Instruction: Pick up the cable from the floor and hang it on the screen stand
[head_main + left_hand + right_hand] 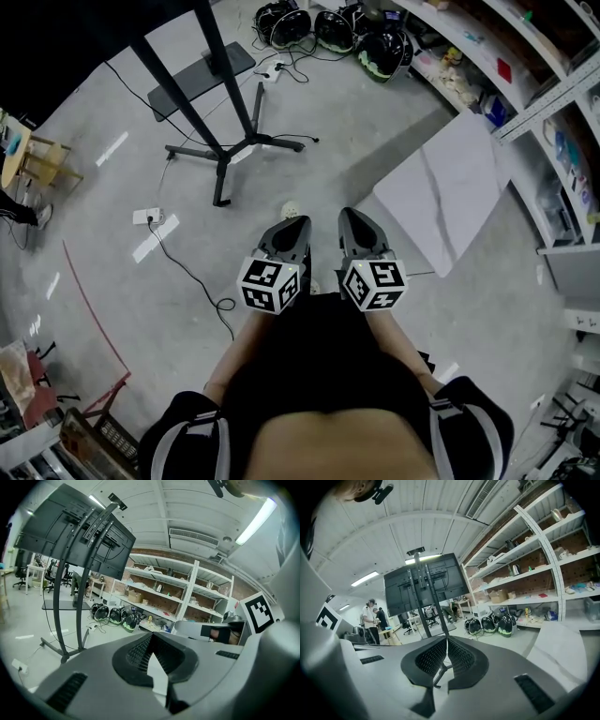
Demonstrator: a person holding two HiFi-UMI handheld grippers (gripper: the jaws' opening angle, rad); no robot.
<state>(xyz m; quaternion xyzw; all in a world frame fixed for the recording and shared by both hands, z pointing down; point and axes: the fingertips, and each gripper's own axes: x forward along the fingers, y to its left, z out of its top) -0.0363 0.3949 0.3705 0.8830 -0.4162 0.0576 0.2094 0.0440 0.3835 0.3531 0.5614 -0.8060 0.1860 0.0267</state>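
Note:
A thin black cable (190, 275) lies on the grey floor. It runs from a white power strip (147, 217) to a small loop just left of my left gripper. The black screen stand (224, 142) rises ahead on splayed legs, with the dark screen (70, 531) on top of it. It also shows in the right gripper view as the stand (427, 597). My left gripper (302, 222) and right gripper (345, 215) are held side by side in front of the body, above the floor. Both are shut with nothing between the jaws, as the left gripper (152, 637) and right gripper (446, 641) show up close.
A white tabletop (450, 192) stands to the right, with shelving (553, 112) behind it. Several dark helmets (328, 28) and loose cords lie at the far wall. A wooden stool (37, 159) is at the left. Two people (371, 618) stand far off.

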